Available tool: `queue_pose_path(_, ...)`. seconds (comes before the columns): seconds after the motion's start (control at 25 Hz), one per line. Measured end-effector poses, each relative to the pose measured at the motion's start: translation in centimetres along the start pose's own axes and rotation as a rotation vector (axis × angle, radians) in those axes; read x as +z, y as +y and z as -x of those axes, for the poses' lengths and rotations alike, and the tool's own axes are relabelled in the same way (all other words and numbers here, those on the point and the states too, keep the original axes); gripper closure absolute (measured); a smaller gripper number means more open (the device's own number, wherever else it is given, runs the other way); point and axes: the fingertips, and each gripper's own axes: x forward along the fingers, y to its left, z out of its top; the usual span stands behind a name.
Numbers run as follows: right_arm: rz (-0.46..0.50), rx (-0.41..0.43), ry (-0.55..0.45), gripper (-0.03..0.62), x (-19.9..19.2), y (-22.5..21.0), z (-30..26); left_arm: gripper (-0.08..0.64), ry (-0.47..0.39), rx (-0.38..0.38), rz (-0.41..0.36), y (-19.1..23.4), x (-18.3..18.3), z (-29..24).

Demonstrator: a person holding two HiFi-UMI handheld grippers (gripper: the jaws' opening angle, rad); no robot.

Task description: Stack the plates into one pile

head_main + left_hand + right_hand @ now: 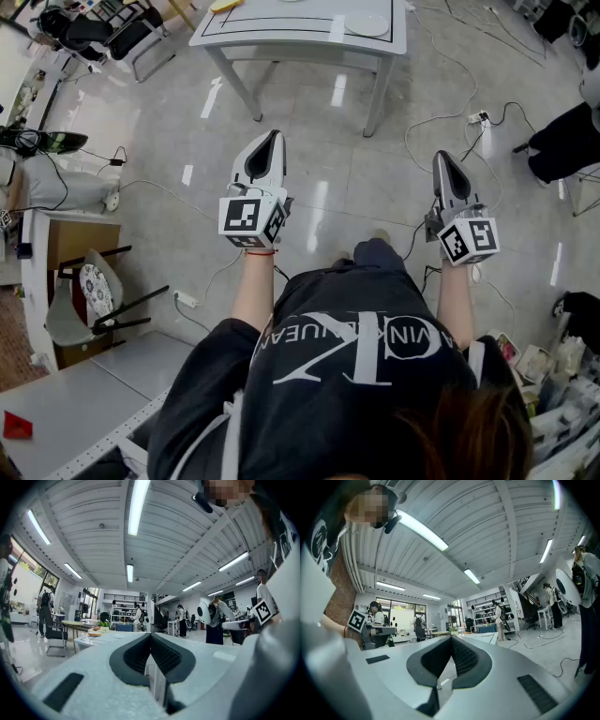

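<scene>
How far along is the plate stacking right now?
Done: nothing that shows; a white plate lies unstacked on the table ahead. In hand: nothing; the left gripper and right gripper are both shut and empty, short of the table. Left: all the stacking.
</scene>
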Motion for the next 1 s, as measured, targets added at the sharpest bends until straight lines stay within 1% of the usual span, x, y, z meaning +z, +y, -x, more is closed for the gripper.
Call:
queue_pose_path(0.12, -0.003, 0.000, 0.008, 0.595, 0.2, 0.7, 0.0, 0.551, 0.002, -0.009, -0.005, -0.2, 0.1, 0.3)
queue_pose_path(0.32, 0.004, 0.016, 0.015, 0.595, -0.6, 0.9, 0.1, 0.551, 0.005, -0.002, 0.007, 0.0, -0.1, 0.5)
queue_pose_path(0.48, 0.012, -0.019, 0.051, 0.594, -1.0, 0.5, 0.4, 0.551, 0.007, -0.015, 0.044, -0.2, -0.4, 0.4)
queue_pose_path(0.52, 0.003, -0.024, 0.054, 0.595, -1.1, 0.3, 0.5, 0.514, 0.008, -0.028, 0.055, -0.5, -0.6, 0.4)
queue_pose_path(0.56, -0.008, -0.024, 0.056, 0.586, -1.3, 0.2, 0.7, 0.461, 0.011, -0.039, 0.059, -0.7, -0.8, 0.3)
queue_pose_path(0.6, -0.022, -0.026, 0.059, 0.528, -1.5, 0.0, 0.8, 0.451, 0.016, -0.044, 0.060, -0.9, -1.1, 0.3)
queue_pose_path(0.64, -0.037, -0.032, 0.064, 0.505, -1.8, -0.3, 0.9, 0.451, 0.024, -0.043, 0.060, -0.9, -1.5, 0.3)
queue_pose_path(0.8, -0.094, -0.068, 0.063, 0.484, -2.8, -1.8, 1.1, 0.449, 0.069, -0.017, 0.075, -0.1, -3.4, 0.4)
queue_pose_path(1.0, -0.104, -0.057, 0.072, 0.465, -3.5, -3.5, -2.9, 0.448, 0.092, 0.030, 0.098, 3.2, -4.4, -2.2)
